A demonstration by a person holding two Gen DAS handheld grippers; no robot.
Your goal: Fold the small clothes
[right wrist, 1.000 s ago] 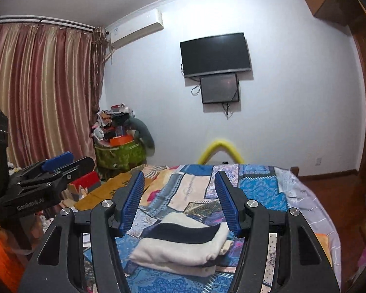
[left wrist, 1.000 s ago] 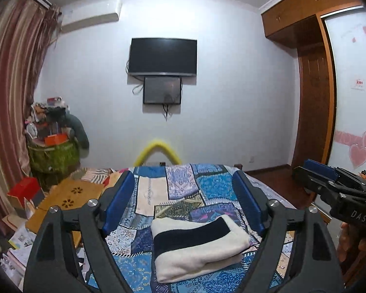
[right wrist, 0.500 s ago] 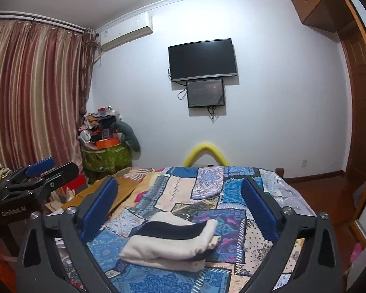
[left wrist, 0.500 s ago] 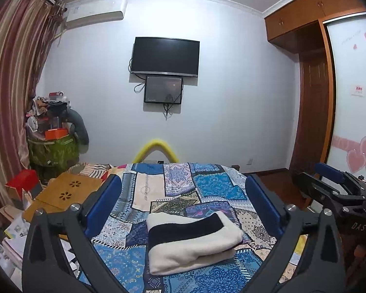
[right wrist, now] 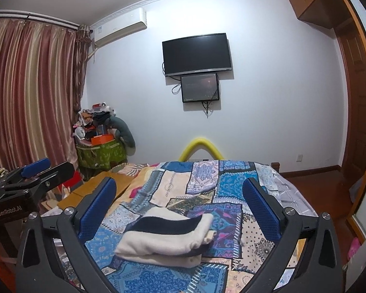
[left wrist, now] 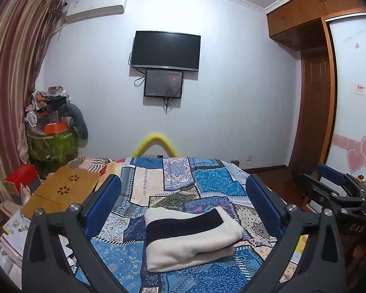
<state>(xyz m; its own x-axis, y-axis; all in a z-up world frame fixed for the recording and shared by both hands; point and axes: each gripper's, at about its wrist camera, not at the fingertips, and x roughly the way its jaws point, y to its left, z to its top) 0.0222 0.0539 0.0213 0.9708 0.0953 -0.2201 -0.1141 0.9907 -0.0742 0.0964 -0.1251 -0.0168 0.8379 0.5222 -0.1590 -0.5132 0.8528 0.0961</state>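
Resting on the blue patchwork-quilted bed (left wrist: 214,185), one folded cream-and-black fleece garment (left wrist: 190,236); both grippers' blue-padded fingers (left wrist: 105,200) spread wide, holding nothing

"DAS", "GenRobot.AI" on tongs (left wrist: 353,227) (right wrist: 9,210)

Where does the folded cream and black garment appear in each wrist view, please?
Left wrist: folded garment lies low centre, between the open left gripper's fingers.
Right wrist: low, slightly left of centre, between the open right gripper's fingers.
Shared landmark: wall television.
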